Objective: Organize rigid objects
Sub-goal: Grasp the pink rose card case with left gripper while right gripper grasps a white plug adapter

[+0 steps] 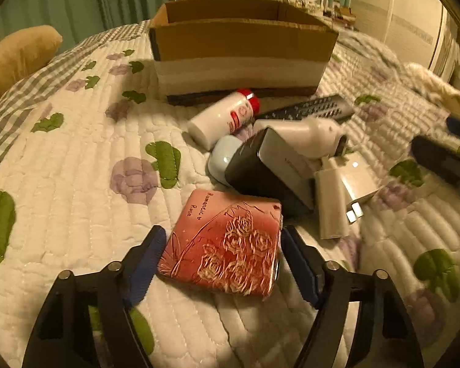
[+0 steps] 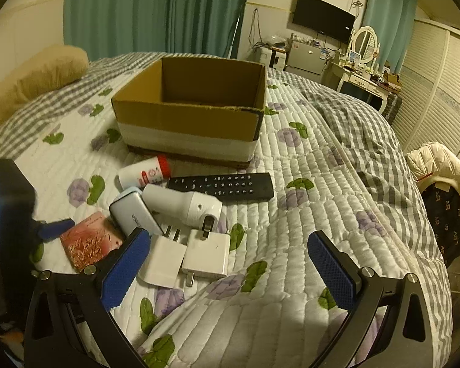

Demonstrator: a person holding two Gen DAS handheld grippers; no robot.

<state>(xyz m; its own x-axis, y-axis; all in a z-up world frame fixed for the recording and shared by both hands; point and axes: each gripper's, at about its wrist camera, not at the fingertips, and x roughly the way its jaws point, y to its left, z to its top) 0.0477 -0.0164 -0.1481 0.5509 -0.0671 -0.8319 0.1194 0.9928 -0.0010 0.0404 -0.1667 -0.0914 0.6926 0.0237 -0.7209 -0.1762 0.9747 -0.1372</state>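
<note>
- The cardboard box [image 2: 193,113] stands open on the bed [image 2: 322,214], its inside showing nothing from the right view; it reads as the bin for the loose items.
- The items lie in one heap just in front of the box: a white bottle with a red cap [image 1: 224,116], a black remote [image 2: 222,185], a white handheld device [image 2: 184,204], a black-and-silver power bank [image 1: 270,168] and two white chargers [image 2: 187,256].
- The pink rose-embossed case [image 1: 224,245] lies flat at the heap's edge farthest from the box, so you have it easiest to reach.
- Your left tongs [image 1: 220,260] straddle that case, one pad at each side edge; whether the pads already press on it I cannot tell.
- Your right tongs [image 2: 230,263] stand spread wide over the chargers, holding nothing.
</note>
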